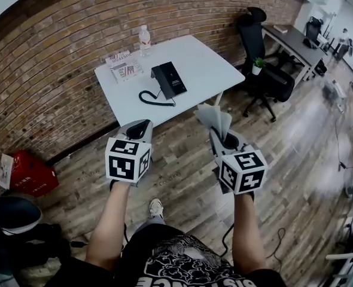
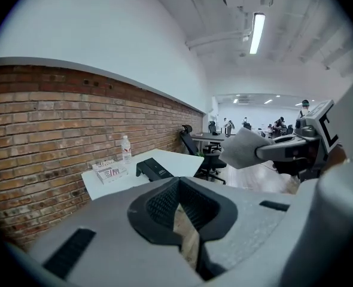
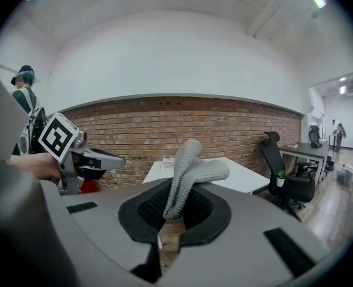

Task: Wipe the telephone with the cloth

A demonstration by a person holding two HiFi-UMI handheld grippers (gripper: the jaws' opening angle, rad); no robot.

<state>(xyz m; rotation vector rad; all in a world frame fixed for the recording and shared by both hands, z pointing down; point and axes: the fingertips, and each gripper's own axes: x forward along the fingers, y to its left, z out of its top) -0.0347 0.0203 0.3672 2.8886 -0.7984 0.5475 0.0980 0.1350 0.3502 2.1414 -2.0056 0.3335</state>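
Note:
A black telephone (image 1: 169,79) with a coiled cord lies on the white table (image 1: 200,58), some way ahead of both grippers; it also shows in the left gripper view (image 2: 154,168). My right gripper (image 1: 215,133) is shut on a grey cloth (image 1: 213,118), which sticks up from its jaws (image 3: 188,172). My left gripper (image 1: 142,126) is held level beside it, its jaws together with nothing in them (image 2: 181,203). Both are in the air over the wooden floor, short of the table's near edge.
A water bottle (image 1: 144,39) and a printed box (image 1: 124,66) stand at the table's far left by the brick wall. A black office chair (image 1: 266,79) and a potted plant (image 1: 258,64) are right of the table. A red bag (image 1: 27,172) lies on the floor at left.

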